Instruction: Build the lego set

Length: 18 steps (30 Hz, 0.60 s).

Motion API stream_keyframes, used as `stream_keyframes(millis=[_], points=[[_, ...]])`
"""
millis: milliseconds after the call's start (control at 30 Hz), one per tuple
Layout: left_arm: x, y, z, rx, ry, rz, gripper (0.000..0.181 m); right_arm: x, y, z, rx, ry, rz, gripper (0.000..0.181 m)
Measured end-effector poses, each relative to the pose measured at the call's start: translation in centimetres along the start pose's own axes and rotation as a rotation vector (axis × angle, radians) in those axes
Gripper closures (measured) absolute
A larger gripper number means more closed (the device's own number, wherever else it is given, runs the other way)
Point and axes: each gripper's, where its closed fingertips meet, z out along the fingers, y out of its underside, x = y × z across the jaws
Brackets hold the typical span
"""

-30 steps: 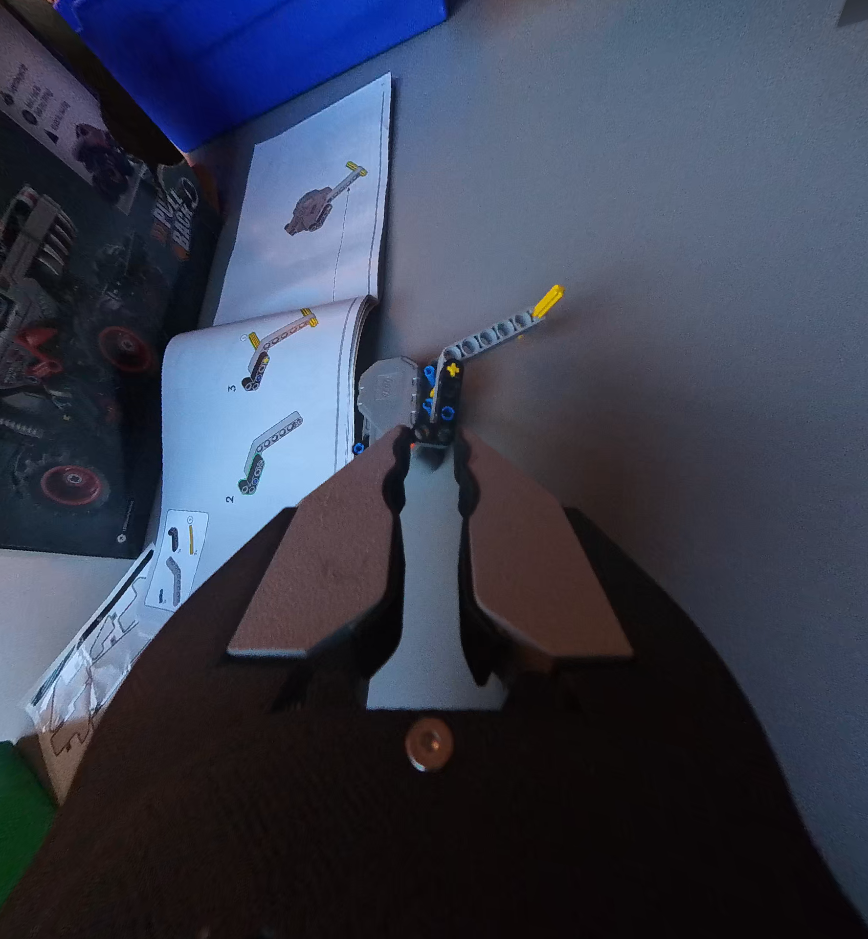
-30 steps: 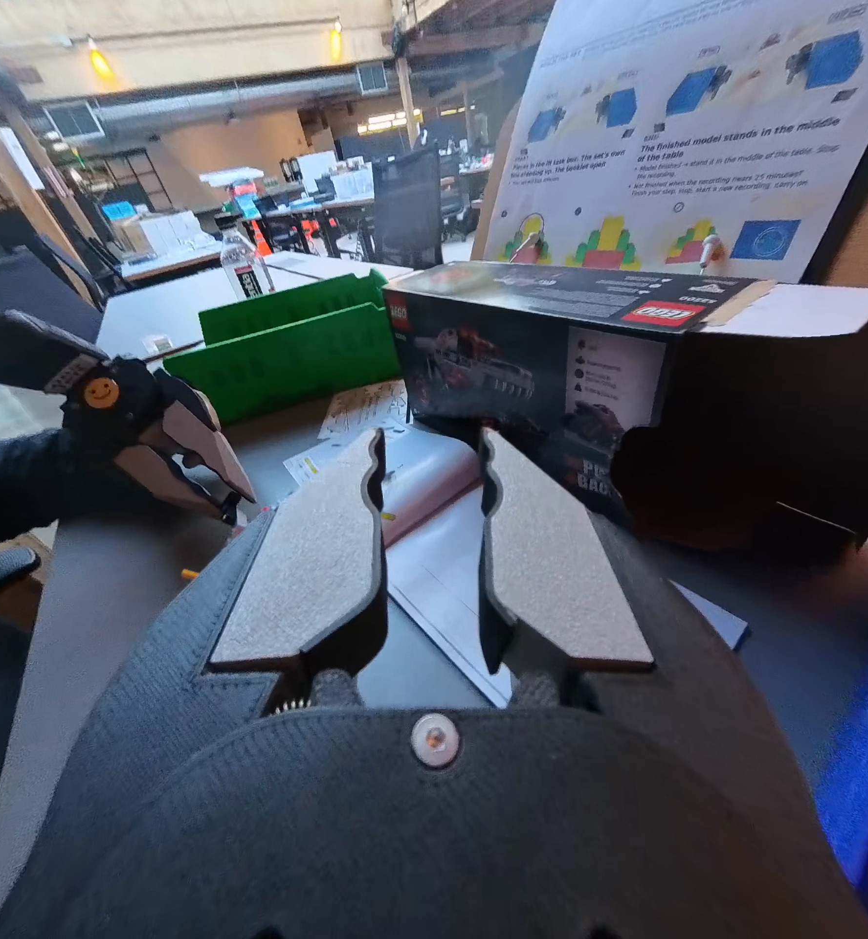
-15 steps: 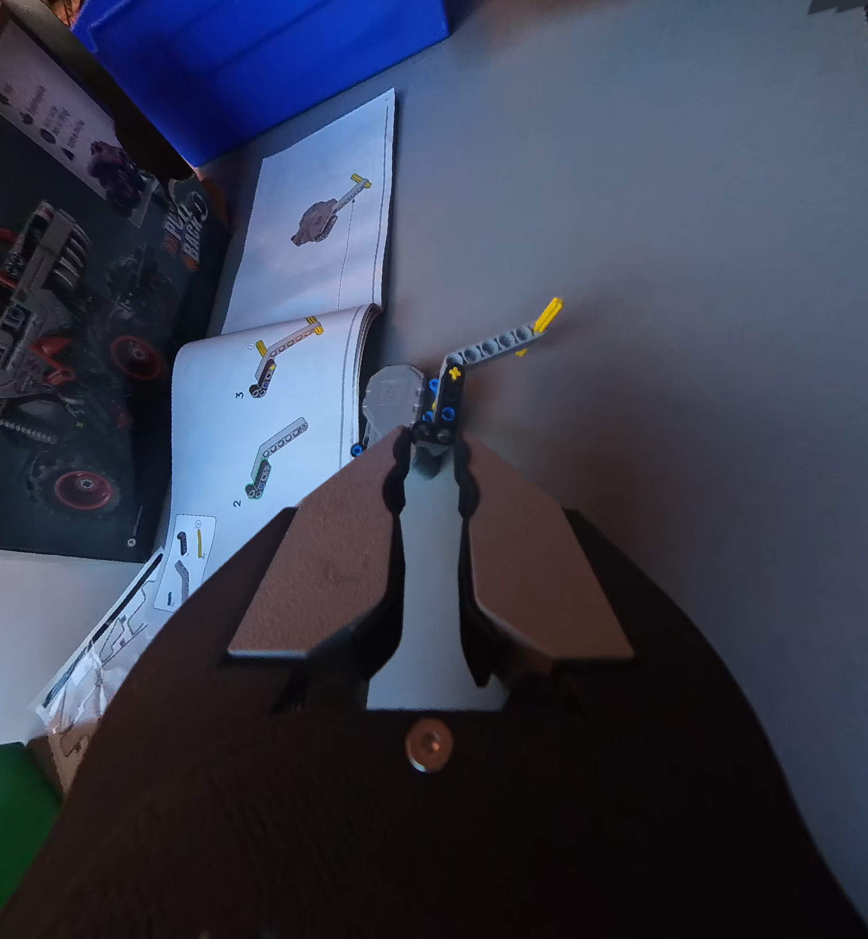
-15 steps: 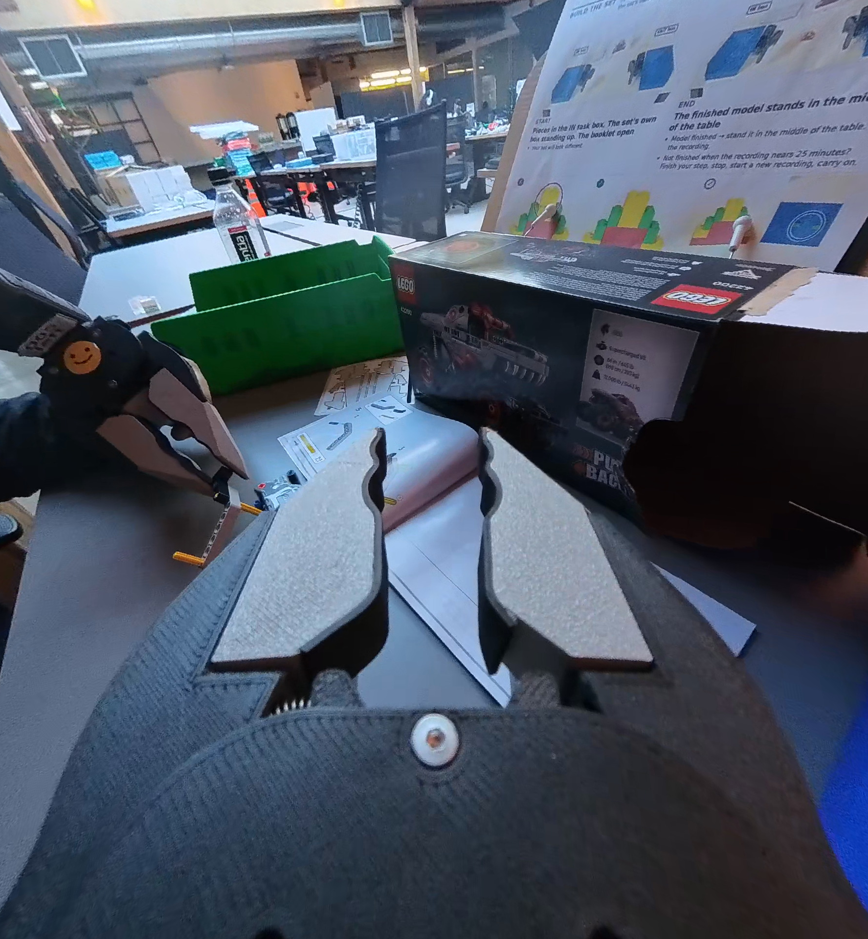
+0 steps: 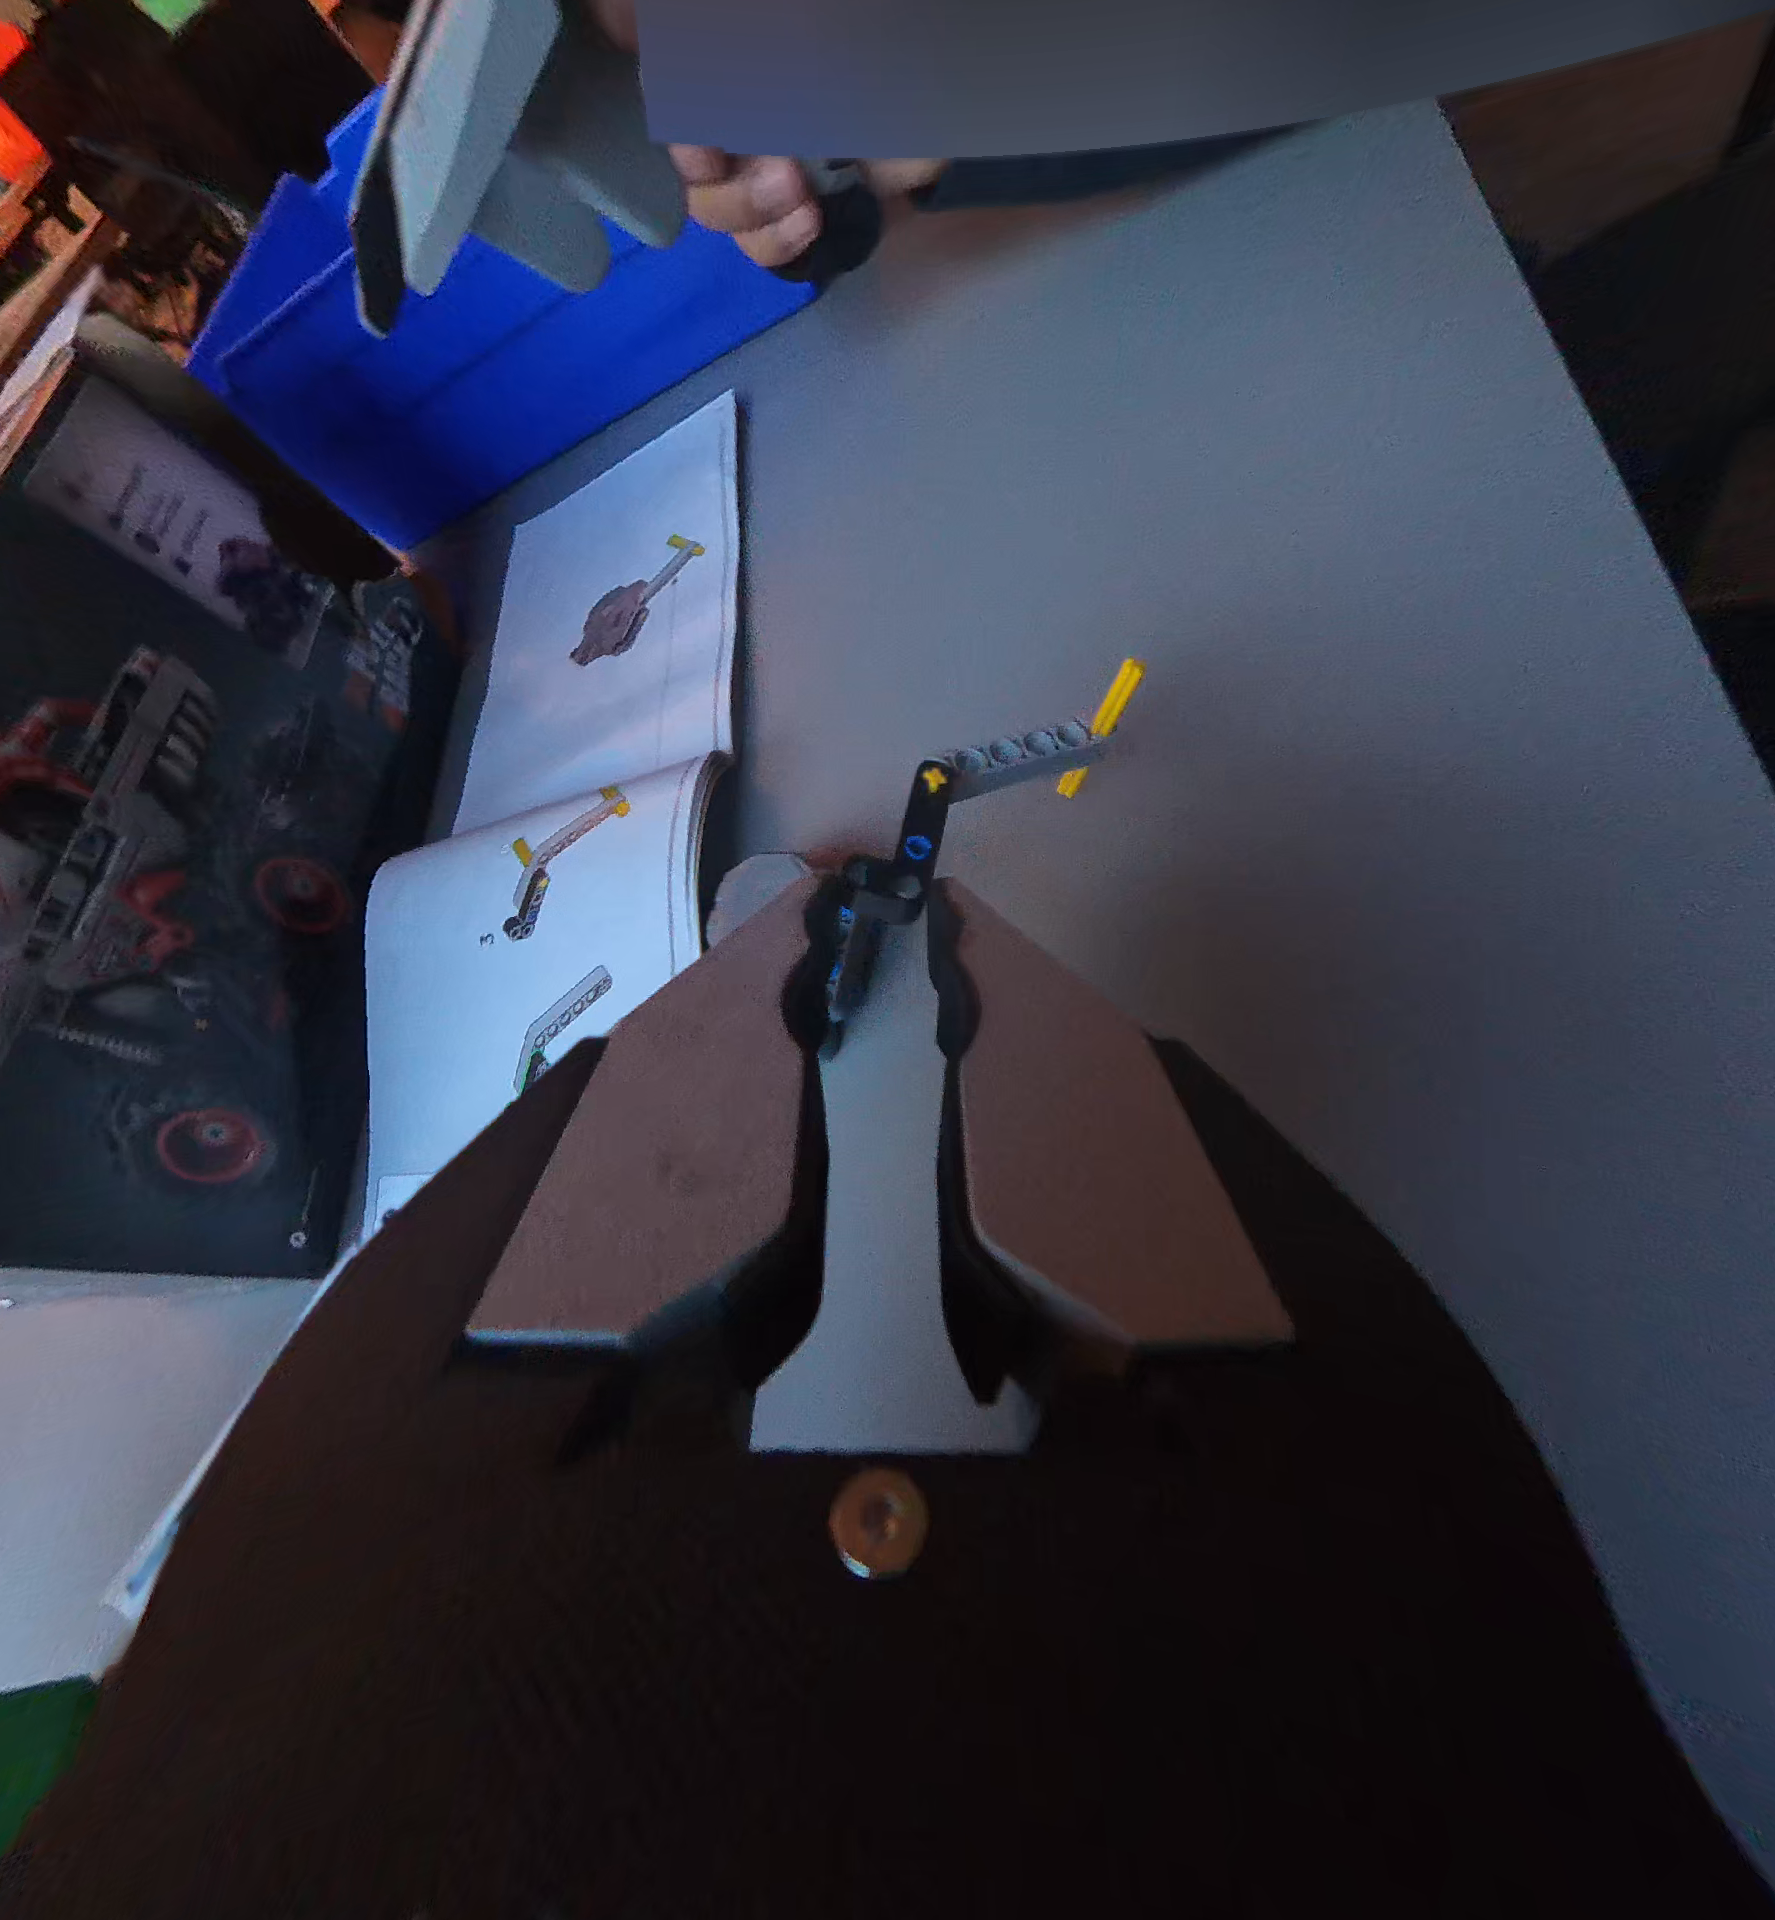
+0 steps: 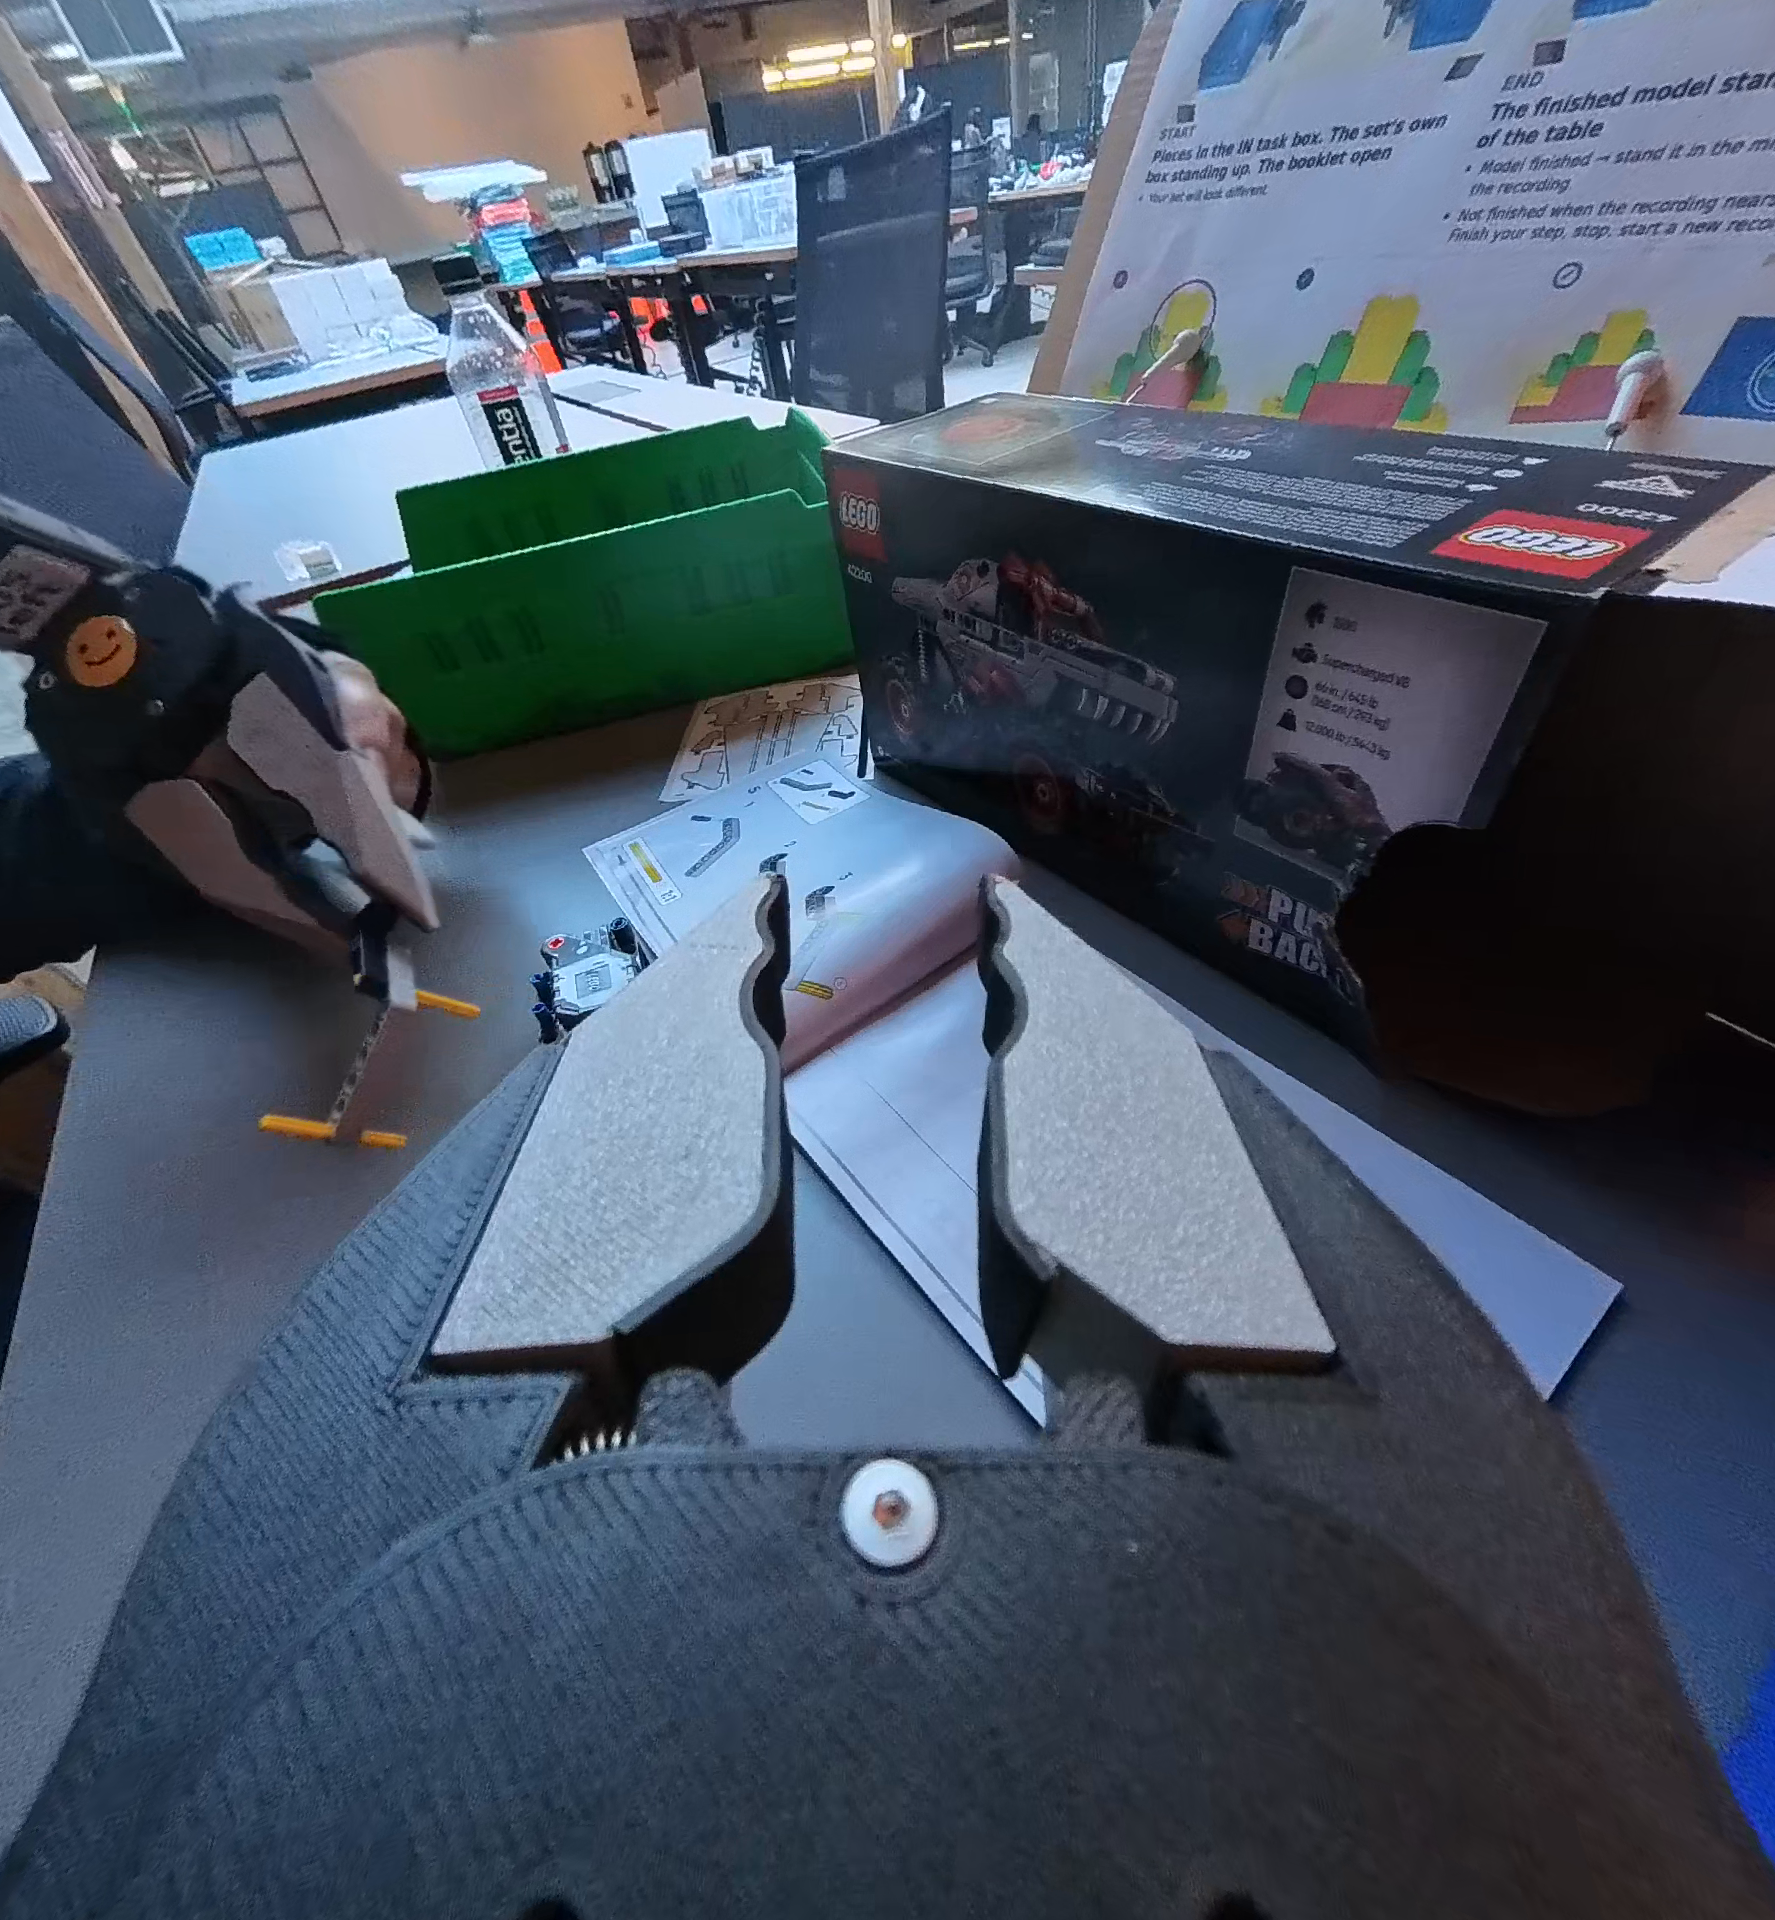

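Beam assembly (image 5: 976, 800) pinched in the left tool (image 5: 878, 914), reaching out toward 1 o'clock over the tabletop (image 5: 1278, 520).

Pressed together on the black end of the assembly; grey beam and yellow pin (image 5: 1106, 722) at the far tip, long axis running from tool tips up to 1 o'clock, far end low near the tabletop, contact unclear. Grey block (image 6: 592, 971) just beside, at 11 o'clock of the left tool, against the open booklet (image 5: 571, 831). Right tool (image 6: 881, 914) spread and empty, raised over the booklet, with the assembly off at its 9 o'clock. Likely next: joining assembly and block, left tool far nearer both.
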Motion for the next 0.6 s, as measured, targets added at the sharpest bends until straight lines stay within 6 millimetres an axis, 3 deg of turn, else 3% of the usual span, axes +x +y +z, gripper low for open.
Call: stream_keyframes(millis=[367, 600], points=[[1.0, 2.8, 1.6, -0.111, 0.034, 0.028, 0.167, -0.6, 1.3, 1.0, -0.054, -0.042, 0.019, 0.149], [1.4, 2.5, 1.2, -0.094, 0.064, 0.034, 0.157, -0.8, 2.5, 1.7, -0.109, -0.033, -0.016, 0.148]])
